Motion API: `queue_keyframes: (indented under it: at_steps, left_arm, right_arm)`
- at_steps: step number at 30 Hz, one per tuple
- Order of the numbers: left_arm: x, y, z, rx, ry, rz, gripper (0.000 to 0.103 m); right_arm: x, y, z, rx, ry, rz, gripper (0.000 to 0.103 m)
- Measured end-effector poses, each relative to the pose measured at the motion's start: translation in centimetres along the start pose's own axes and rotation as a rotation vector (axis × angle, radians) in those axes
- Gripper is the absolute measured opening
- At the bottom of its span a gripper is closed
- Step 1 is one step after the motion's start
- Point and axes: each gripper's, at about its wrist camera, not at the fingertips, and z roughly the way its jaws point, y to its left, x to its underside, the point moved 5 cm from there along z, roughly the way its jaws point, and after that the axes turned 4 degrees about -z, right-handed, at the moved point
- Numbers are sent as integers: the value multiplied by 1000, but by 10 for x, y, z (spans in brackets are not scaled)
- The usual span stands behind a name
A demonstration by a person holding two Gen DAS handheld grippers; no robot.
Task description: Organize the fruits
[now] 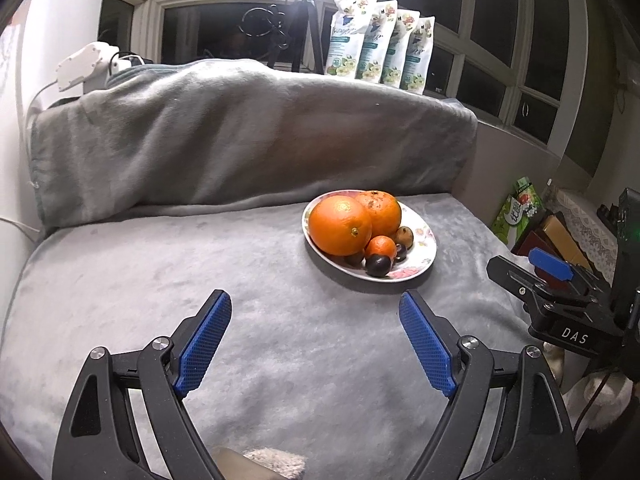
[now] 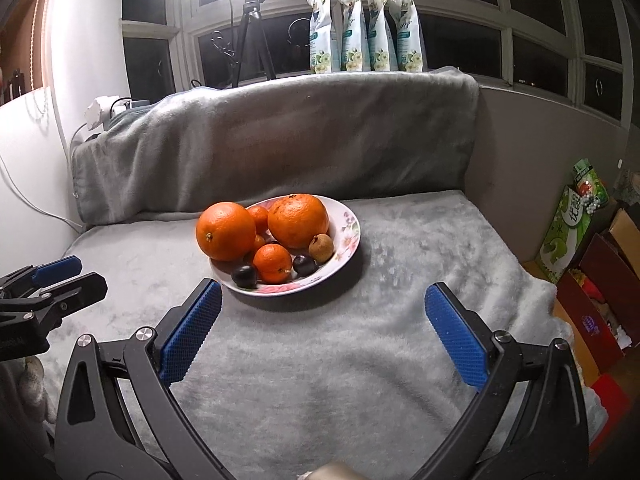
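Note:
A floral plate (image 1: 422,258) (image 2: 348,220) sits on the grey blanket, piled with fruit. Two big oranges (image 1: 340,225) (image 2: 225,231) lie at its back, and a small mandarin (image 1: 380,248) (image 2: 272,263), dark plums (image 1: 377,265) (image 2: 244,276) and a brown kiwi (image 1: 404,235) (image 2: 321,248) lie in front. My left gripper (image 1: 315,312) hovers open, short of the plate and to its left, nothing between the blue pads. My right gripper (image 2: 323,304) stands open just in front of the plate, also empty. Each gripper shows at the edge of the other's view.
The grey blanket (image 1: 200,280) covers the flat surface and a raised back (image 2: 280,140). Four pouches (image 2: 364,28) stand on the sill behind, beside a tripod (image 2: 250,32) with a bright lamp. Cardboard boxes (image 2: 592,280) crowd the floor at the right; a white wall closes the left.

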Motion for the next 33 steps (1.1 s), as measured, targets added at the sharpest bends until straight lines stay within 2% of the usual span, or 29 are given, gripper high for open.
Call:
queue_keyframes:
  at_steps: [33]
  left_arm:
    - [-1, 0, -4, -12, -13, 4, 86]
  right_arm:
    - [1, 14, 2, -18, 15, -28, 103]
